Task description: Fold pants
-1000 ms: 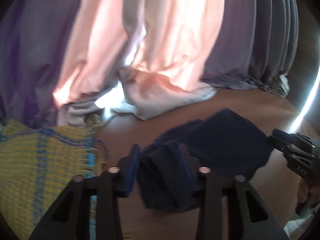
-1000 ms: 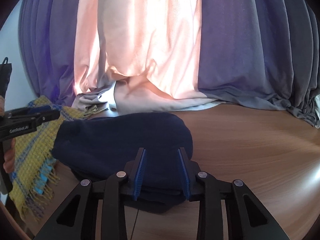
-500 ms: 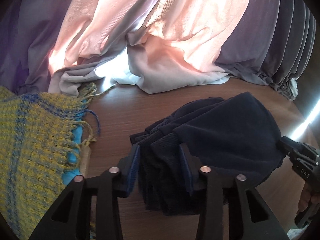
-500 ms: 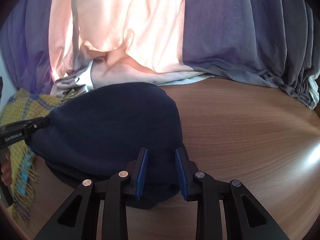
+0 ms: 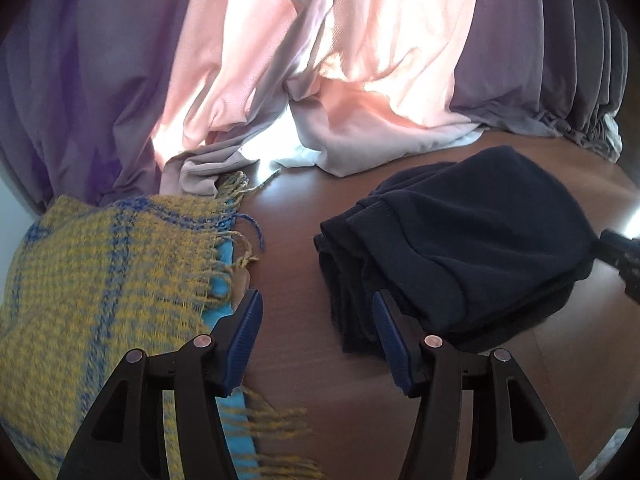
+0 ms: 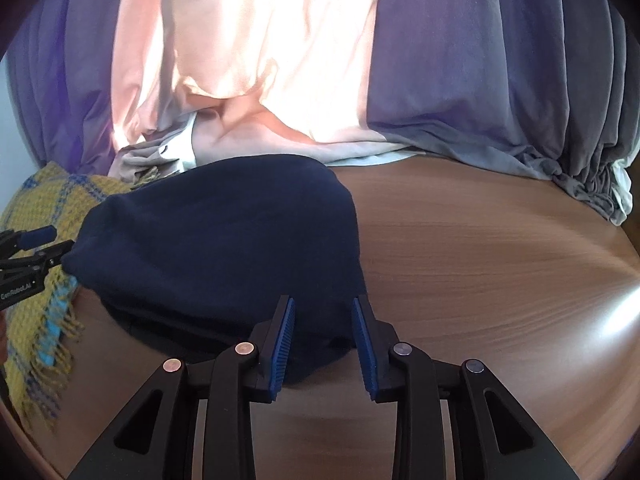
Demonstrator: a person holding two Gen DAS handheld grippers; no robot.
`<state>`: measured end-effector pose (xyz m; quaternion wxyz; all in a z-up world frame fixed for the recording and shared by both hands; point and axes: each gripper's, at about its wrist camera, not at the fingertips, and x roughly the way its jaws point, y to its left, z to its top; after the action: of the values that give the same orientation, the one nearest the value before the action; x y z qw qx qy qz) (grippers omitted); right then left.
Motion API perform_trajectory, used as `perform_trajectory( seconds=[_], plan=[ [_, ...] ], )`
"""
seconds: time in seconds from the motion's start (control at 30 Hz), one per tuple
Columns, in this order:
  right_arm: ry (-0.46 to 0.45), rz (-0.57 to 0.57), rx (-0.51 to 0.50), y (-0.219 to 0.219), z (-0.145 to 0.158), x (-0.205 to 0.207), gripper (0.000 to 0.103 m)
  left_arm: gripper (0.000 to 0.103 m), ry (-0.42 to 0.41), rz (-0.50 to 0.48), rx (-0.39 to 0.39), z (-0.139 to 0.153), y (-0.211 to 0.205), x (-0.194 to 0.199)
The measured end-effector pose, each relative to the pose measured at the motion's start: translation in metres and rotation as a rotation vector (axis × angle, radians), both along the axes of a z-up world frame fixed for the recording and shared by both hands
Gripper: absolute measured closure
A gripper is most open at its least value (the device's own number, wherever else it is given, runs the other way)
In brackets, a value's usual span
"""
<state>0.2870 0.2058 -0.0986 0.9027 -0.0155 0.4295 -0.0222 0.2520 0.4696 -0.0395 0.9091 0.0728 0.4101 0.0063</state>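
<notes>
The dark navy pants (image 5: 460, 248) lie folded in a thick stack on the brown wooden table (image 5: 288, 264). My left gripper (image 5: 318, 340) is open and empty, just left of the stack's layered edge. In the right wrist view the pants (image 6: 224, 240) fill the middle left. My right gripper (image 6: 324, 340) is open, its blue pads (image 6: 282, 344) on either side of the stack's near edge, with a gap to the cloth. The left gripper's tip (image 6: 32, 248) shows at the far left, and the right gripper's tip (image 5: 620, 252) at the left view's right edge.
A yellow and blue fringed woven blanket (image 5: 100, 288) lies at the table's left, close to my left gripper. Pink and purple curtains (image 6: 280, 60) hang along the back and bunch on the table. Bare wood (image 6: 480, 272) lies right of the pants.
My left gripper has opened wide, let go of the pants' edge and shifted left toward the blanket. My right gripper has opened a little. The pants have settled flat.
</notes>
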Motion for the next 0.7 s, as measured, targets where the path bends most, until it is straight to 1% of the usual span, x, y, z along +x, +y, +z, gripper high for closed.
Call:
perform_trajectory(
  seconds=[0.07, 0.13, 0.17, 0.2, 0.23, 0.3, 0.37, 0.4, 0.43, 0.5, 0.53, 0.6, 0.7],
  plan=[
    [0.005, 0.006, 0.019, -0.001, 0.003, -0.006, 0.072, 0.047, -0.015, 0.022, -0.008, 0.006, -0.003, -0.007],
    [-0.002, 0.005, 0.038, -0.003, 0.007, -0.011, 0.072, 0.046, -0.050, 0.030, -0.038, 0.018, -0.008, -0.021],
    [-0.007, 0.003, 0.045, -0.004, 0.010, -0.014, 0.072, 0.044, -0.061, 0.033, -0.048, 0.022, -0.010, -0.025],
    [-0.019, 0.002, 0.055, -0.007, 0.016, -0.018, 0.070, 0.042, -0.085, 0.043, -0.063, 0.030, -0.013, -0.033],
    [-0.030, 0.003, 0.061, -0.009, 0.021, -0.020, 0.062, 0.038, -0.107, 0.052, -0.071, 0.036, -0.017, -0.039],
    [-0.074, 0.003, 0.063, -0.013, 0.035, -0.029, 0.051, 0.034, -0.145, 0.061, -0.072, 0.047, -0.025, -0.050],
    [-0.119, 0.003, 0.054, -0.017, 0.049, -0.037, 0.046, 0.026, -0.188, 0.060, -0.075, 0.059, -0.036, -0.064],
    [-0.144, 0.005, 0.051, -0.019, 0.058, -0.042, 0.041, 0.024, -0.213, 0.058, -0.079, 0.066, -0.043, -0.073],
    [-0.161, 0.007, 0.049, -0.021, 0.064, -0.047, 0.033, 0.022, -0.229, 0.056, -0.082, 0.070, -0.048, -0.078],
    [-0.188, 0.014, 0.045, -0.025, 0.077, -0.056, 0.027, 0.017, -0.258, 0.051, -0.091, 0.080, -0.059, -0.091],
    [-0.204, 0.019, 0.043, -0.027, 0.083, -0.062, 0.027, 0.013, -0.274, 0.057, -0.093, 0.084, -0.068, -0.100],
    [-0.229, 0.029, 0.034, -0.031, 0.093, -0.074, 0.024, 0.012, -0.285, 0.056, -0.091, 0.090, -0.080, -0.110],
    [-0.244, 0.043, 0.019, -0.039, 0.106, -0.096, 0.020, 0.009, -0.295, 0.050, -0.060, 0.095, -0.104, -0.128]
  ],
)
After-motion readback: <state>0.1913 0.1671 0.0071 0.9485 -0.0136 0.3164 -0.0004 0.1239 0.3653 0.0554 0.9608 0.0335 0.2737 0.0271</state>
